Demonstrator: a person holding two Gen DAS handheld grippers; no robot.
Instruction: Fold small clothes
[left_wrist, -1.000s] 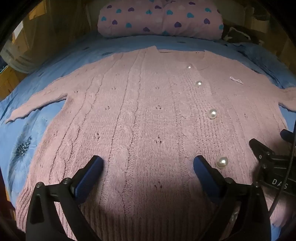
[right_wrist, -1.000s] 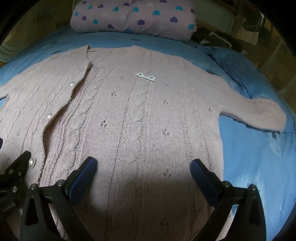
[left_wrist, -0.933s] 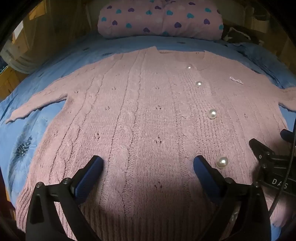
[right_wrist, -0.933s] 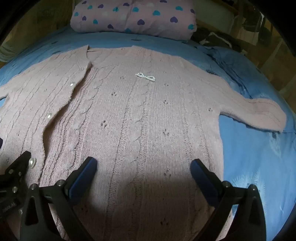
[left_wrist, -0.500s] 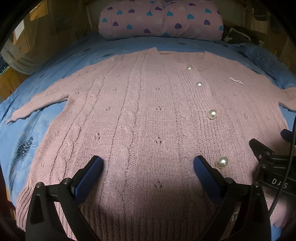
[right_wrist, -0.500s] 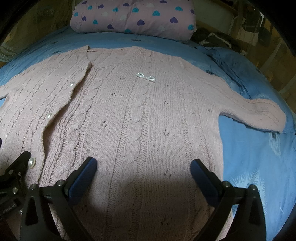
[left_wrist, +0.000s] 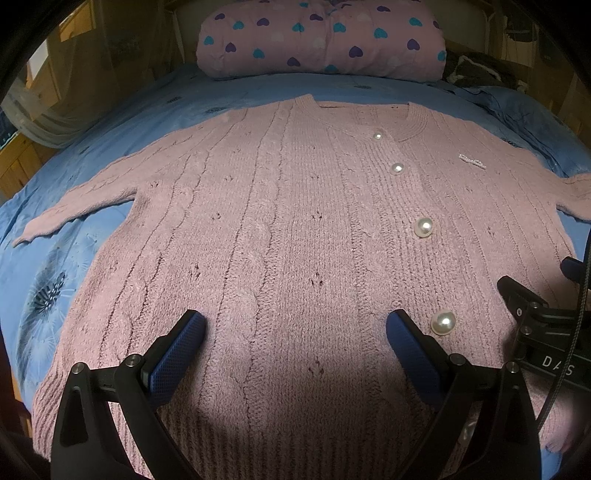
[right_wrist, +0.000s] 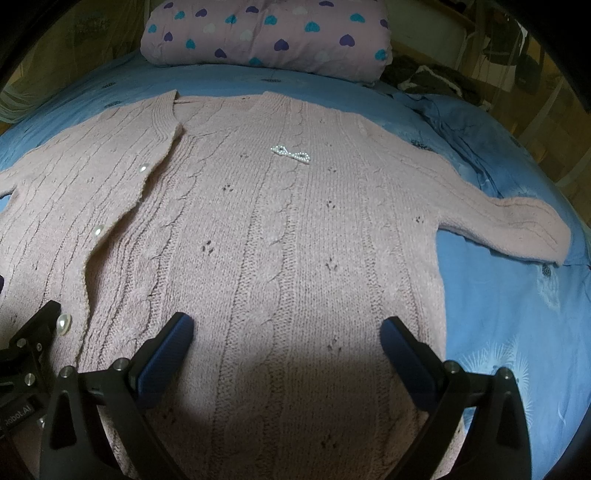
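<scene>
Currently both tools are hovering low over the hem end of a pink cable-knit cardigan with pearl buttons (left_wrist: 295, 229), which is lying spread flat, front up, on a blue floral bedsheet (left_wrist: 44, 280), sleeves out to each side. Left gripper (left_wrist: 295, 332) is standing with jaws wide apart, holding nothing; right gripper (right_wrist: 286, 332) is likewise spread wide and empty. Whether the blue pads are touching the knit is hard to say.

Risks, as judged from here:
- Loose open knit is likely snagging on a fingertip or pad edge if a jaw drags rather than lifts.
- Pinching only the top layer near the button placket (right_wrist: 98, 232) could be pulling the front open instead of folding the whole body.
- The small beaded bow brooch (right_wrist: 290, 153) may be catching when a side is being turned over.

Hard to make out:
- The hem corners are running under the gripper bodies and out of view.
- The far cuff of the right sleeve (right_wrist: 517, 225) looks doubled over; unclear.
- A heart-print pink pillow (left_wrist: 321, 40) is sitting beyond the collar, apart from it.
</scene>
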